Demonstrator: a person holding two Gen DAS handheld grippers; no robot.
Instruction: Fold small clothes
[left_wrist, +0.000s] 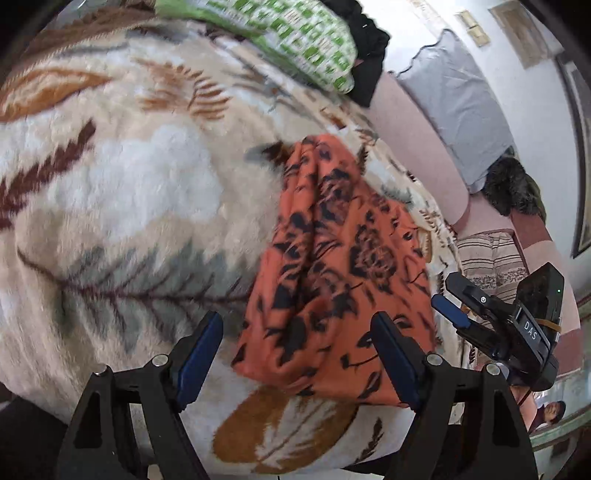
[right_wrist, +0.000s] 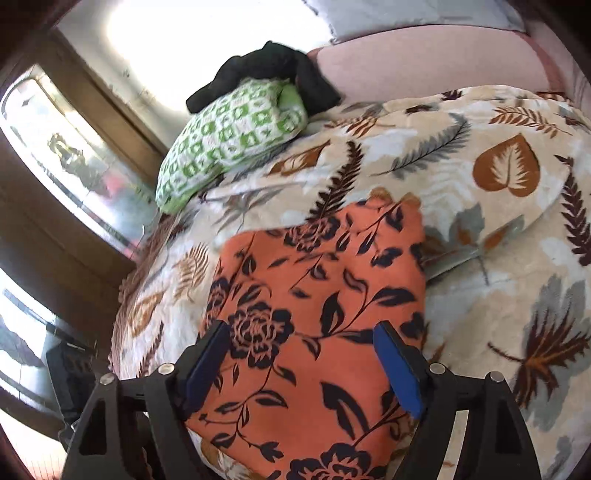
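An orange garment with a black flower print (left_wrist: 332, 273) lies bunched and partly folded on a leaf-patterned blanket (left_wrist: 129, 192). My left gripper (left_wrist: 295, 332) is open and empty, its blue-padded jaws spread just in front of the garment's near edge. My right gripper (right_wrist: 301, 336) is open and empty above the garment (right_wrist: 317, 302), which lies flat between its jaws. The right gripper also shows in the left wrist view (left_wrist: 454, 299) at the garment's right side.
A green-and-white patterned folded cloth (right_wrist: 229, 136) and a black garment (right_wrist: 266, 74) lie at the far end of the blanket (right_wrist: 498, 258). A grey pillow (left_wrist: 454, 99) and pink sheet (left_wrist: 417, 147) lie beyond. A window (right_wrist: 66, 166) is to the left.
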